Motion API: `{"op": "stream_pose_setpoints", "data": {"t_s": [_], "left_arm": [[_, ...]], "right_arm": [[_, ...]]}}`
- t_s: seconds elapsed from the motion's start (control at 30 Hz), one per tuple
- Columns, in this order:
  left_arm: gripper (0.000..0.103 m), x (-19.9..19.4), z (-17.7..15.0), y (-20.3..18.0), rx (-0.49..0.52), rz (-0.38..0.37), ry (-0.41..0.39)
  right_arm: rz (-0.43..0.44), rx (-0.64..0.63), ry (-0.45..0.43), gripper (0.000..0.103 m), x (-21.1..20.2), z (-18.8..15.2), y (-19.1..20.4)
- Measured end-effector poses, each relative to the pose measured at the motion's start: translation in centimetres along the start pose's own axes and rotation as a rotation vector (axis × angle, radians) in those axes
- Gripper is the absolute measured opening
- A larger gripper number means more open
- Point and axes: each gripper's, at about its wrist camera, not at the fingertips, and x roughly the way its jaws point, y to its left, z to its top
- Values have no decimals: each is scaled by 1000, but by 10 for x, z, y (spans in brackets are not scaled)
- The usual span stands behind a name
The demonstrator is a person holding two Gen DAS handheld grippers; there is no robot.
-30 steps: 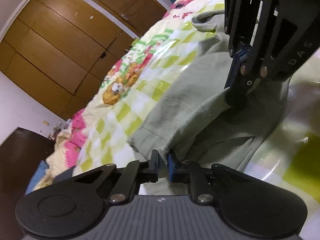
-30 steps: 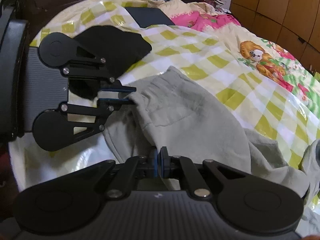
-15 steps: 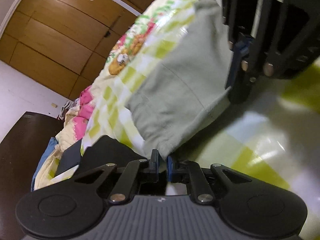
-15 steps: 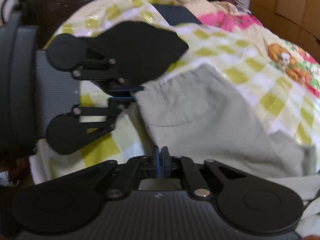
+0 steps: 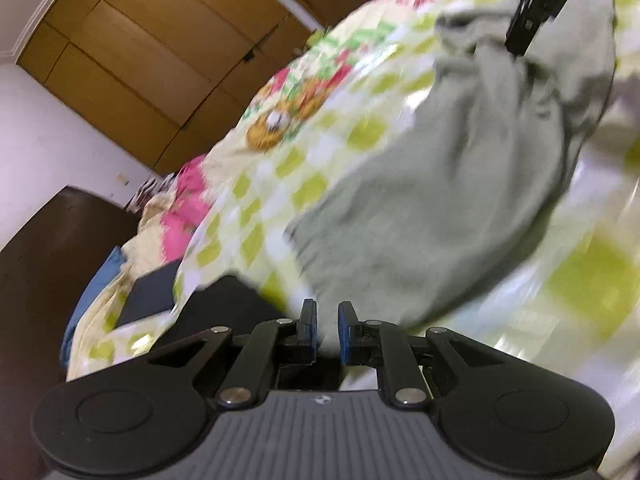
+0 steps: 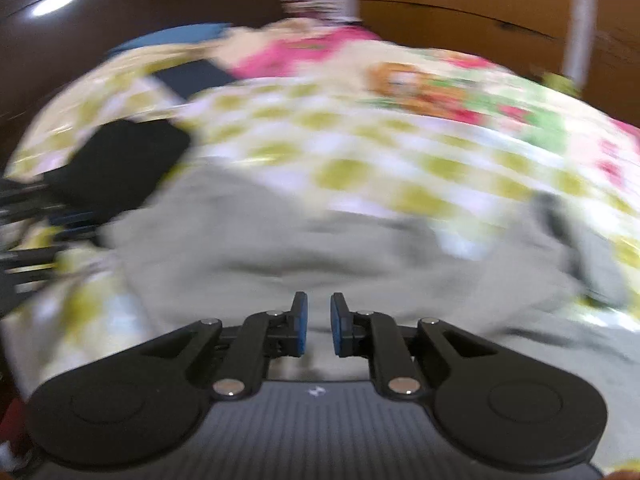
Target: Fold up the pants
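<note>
The grey-green pants (image 5: 432, 200) lie spread on the checked bed cover (image 5: 280, 184); they also fill the near half of the right wrist view (image 6: 280, 256). My left gripper (image 5: 327, 320) is open a little and empty, just off the pants' near edge. My right gripper (image 6: 318, 318) is open a little and empty, just above the cloth. The right gripper's body shows at the top right of the left wrist view (image 5: 536, 12), and the left gripper shows blurred at the left edge of the right wrist view (image 6: 24, 240). Both views are motion-blurred.
A black flat item (image 6: 120, 160) and a dark pad (image 6: 192, 76) lie on the bed cover near the pants' end. A blue pillow (image 5: 92, 292) and a dark headboard (image 6: 120, 12) lie beyond. Wooden wardrobe doors (image 5: 160, 48) stand along the wall.
Both grippers have let go of the pants' edge and opened slightly. The pants now lie flat on the bed. Both grippers have pulled back and apart.
</note>
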Motion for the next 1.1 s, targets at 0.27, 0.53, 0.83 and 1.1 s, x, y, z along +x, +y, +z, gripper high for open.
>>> {"op": "stream_pose_setpoints", "data": {"t_s": [0.27,0.53,0.83,1.1], "left_arm": [[31,22,103,-53,-91,-221,-164],[31,65,162,-99,-132,-379,-148],[31,88,187,-107,-146,-424,-102],[31,109,197,-104,-177,-424,-48]], "right_arm": [[-241,289,8,14,11,-10,-160],[-253,562,-18,21,33,-20,-281],[-154,537,-35,29,82,22,-343],[-122,420,77,20,139,50,-349]]}}
